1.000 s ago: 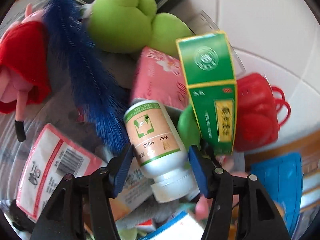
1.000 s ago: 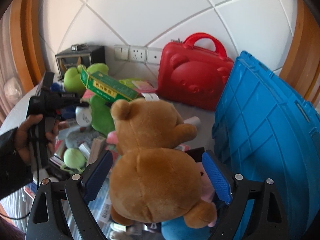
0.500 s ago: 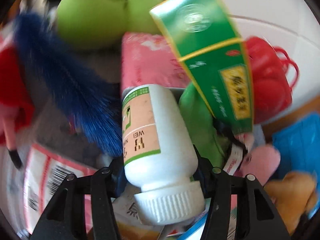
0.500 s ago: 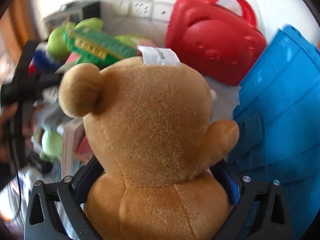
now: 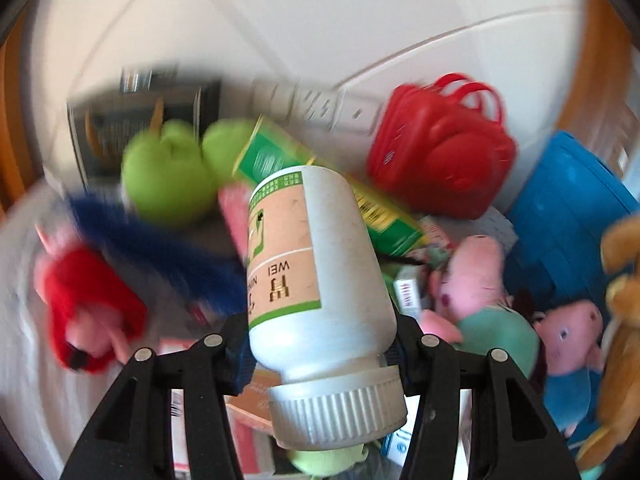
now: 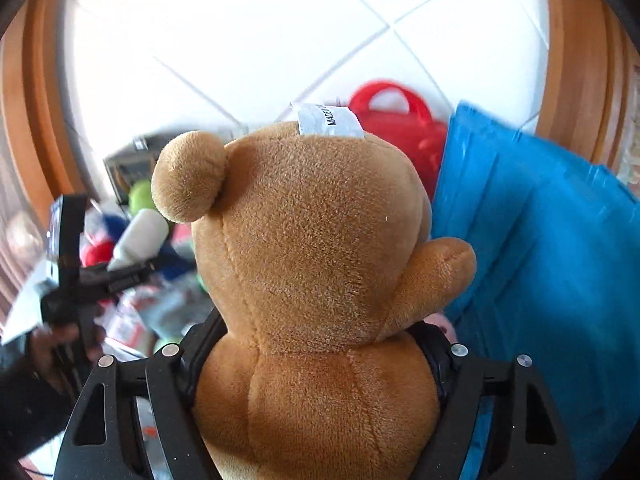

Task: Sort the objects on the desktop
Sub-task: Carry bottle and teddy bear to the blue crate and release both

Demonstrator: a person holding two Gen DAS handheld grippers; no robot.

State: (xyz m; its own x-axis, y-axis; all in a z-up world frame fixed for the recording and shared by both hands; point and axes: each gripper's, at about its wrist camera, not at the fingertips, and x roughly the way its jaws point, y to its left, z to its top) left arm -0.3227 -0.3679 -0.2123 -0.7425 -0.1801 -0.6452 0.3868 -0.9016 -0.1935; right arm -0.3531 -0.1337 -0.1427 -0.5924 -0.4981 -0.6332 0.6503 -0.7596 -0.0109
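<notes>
While ribbed-capped plastic bottle [image 5: 316,280] gleams smooth, teddy bear [image 6: 320,264] looks plush.

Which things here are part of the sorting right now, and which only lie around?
In hand:
- white bottle, in the left gripper
- brown teddy bear, in the right gripper

Lying about:
- red case
- green plush
- blue crate

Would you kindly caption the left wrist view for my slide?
Left gripper grips a white bottle, cap toward camera, above cluttered toys.
</notes>
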